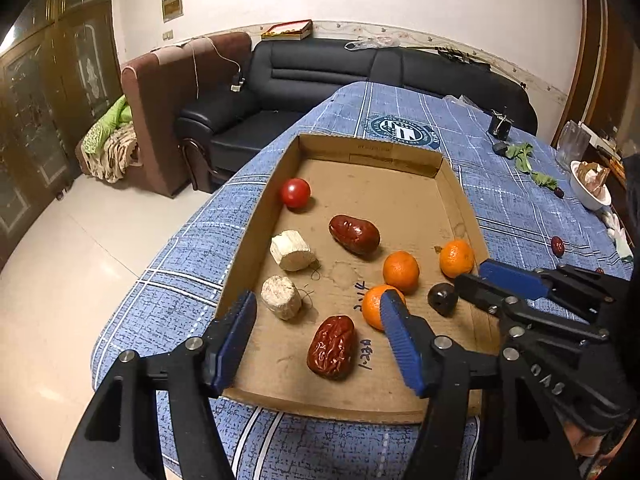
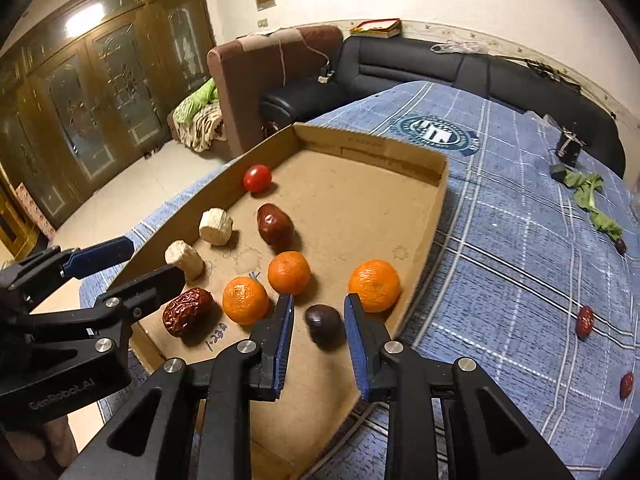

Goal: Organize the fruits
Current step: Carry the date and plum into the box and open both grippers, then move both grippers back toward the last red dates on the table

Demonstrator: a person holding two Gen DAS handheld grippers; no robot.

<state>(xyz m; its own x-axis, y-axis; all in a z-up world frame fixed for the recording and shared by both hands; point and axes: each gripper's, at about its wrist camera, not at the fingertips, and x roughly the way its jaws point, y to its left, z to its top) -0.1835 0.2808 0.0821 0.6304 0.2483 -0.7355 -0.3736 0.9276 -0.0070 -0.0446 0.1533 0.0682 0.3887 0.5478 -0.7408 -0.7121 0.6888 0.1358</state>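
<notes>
A cardboard tray [image 1: 420, 168] [image 2: 436, 208] on the blue cloth holds a red tomato [image 1: 295, 193] [image 2: 257, 178], two red dates [image 1: 354, 233] [image 1: 332, 347], two pale sugarcane pieces [image 1: 291, 250] [image 1: 281, 297], three oranges [image 1: 401, 271] [image 2: 374, 285] and a dark plum [image 1: 442, 298] [image 2: 323, 319]. My left gripper [image 1: 320, 324] is open over the tray's near edge, above the wrinkled date [image 2: 187, 311]. My right gripper [image 2: 319, 312] is open, its fingers either side of the plum, not touching it.
Loose dates [image 2: 585, 321] [image 2: 626, 385] [image 1: 557, 245] lie on the cloth right of the tray. A white bowl [image 1: 590, 188], green leaves [image 2: 592, 200] and a small black object [image 2: 568, 148] are further right. A sofa [image 1: 320, 80] stands beyond the table.
</notes>
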